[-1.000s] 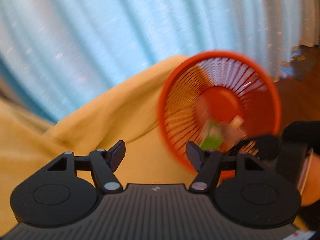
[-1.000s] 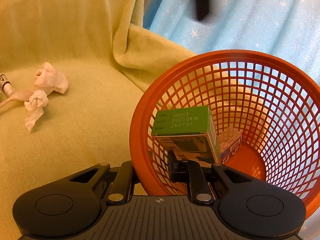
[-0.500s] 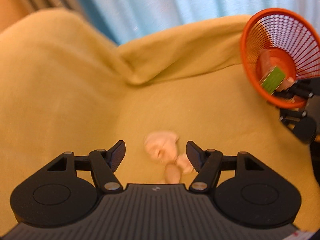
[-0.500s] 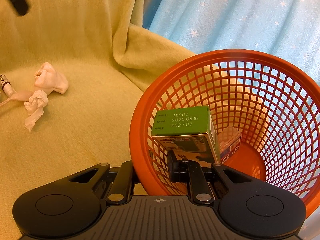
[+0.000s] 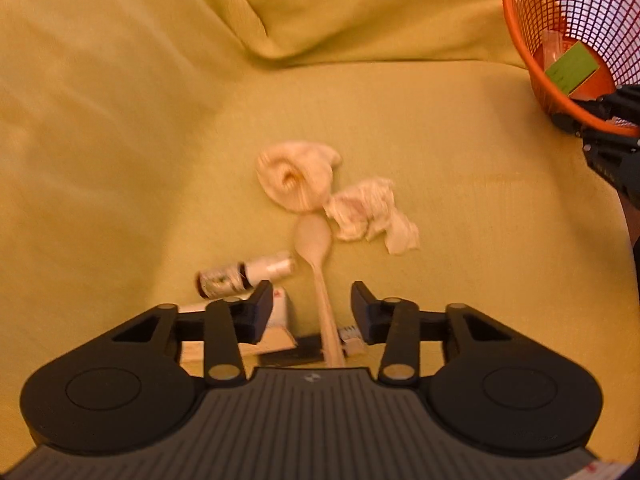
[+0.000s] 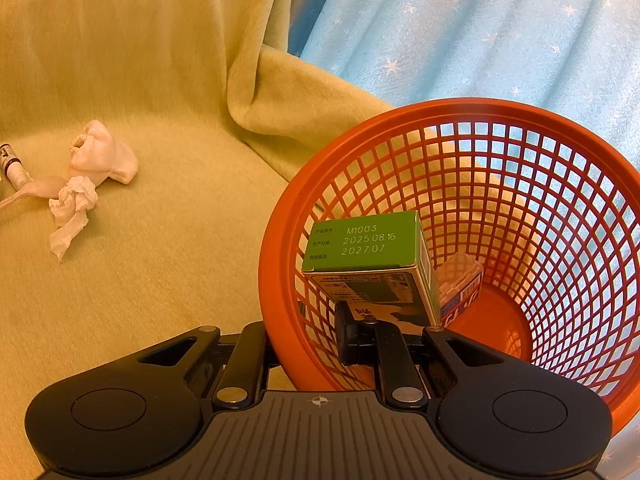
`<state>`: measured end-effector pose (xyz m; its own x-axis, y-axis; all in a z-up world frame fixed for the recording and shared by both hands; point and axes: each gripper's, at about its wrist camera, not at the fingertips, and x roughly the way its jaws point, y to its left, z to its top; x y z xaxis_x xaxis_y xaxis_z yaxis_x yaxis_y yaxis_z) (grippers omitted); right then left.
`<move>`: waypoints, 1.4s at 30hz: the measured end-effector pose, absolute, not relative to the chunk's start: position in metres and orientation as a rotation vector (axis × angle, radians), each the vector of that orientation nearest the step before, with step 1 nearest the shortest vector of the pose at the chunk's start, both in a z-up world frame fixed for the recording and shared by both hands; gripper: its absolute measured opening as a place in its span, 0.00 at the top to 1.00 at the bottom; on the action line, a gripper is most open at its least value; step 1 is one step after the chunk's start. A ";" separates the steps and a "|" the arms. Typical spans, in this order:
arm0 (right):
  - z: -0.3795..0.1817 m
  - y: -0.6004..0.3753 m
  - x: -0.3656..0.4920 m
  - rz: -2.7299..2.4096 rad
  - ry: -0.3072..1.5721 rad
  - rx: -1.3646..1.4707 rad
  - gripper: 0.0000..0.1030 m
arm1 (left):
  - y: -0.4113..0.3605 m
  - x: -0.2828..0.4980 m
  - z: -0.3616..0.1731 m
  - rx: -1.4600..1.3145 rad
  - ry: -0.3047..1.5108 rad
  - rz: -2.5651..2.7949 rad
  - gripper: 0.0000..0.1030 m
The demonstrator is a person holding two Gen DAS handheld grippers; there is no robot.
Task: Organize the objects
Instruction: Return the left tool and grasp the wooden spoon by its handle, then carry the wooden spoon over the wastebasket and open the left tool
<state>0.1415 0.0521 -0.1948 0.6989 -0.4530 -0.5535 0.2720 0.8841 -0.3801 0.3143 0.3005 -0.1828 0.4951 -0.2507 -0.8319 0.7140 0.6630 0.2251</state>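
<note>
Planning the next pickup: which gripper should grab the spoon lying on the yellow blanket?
Left. The left gripper hangs open over the spoon, handle between its fingers; the right gripper is clamped on the orange basket rim.

Yellow-green blanket (image 6: pixel 168 80), star-dotted blue curtain (image 6: pixel 480 32)

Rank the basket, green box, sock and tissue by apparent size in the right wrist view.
1. Basket, by far.
2. Green box, though it sits nearer the camera.
3. Sock and tissue: similar, both crumpled, too close to rank.
</note>
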 end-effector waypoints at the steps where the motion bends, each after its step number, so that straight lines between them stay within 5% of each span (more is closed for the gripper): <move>1: -0.195 0.052 0.141 -0.410 0.687 -0.280 0.89 | 0.301 0.314 -0.187 0.600 0.874 -0.624 0.70; 6: -0.195 0.052 0.141 -0.409 0.688 -0.281 0.89 | 0.296 0.319 -0.201 0.571 0.891 -0.592 0.81; 17: -0.194 0.051 0.140 -0.409 0.688 -0.282 0.88 | 0.278 0.332 -0.225 0.645 0.946 -0.606 0.81; 27: -0.194 0.051 0.140 -0.409 0.689 -0.283 0.88 | 0.274 0.333 -0.234 0.719 0.939 -0.591 0.94; 42: -0.194 0.051 0.141 -0.409 0.689 -0.284 0.88 | 0.278 0.312 -0.197 0.761 0.864 -0.639 0.95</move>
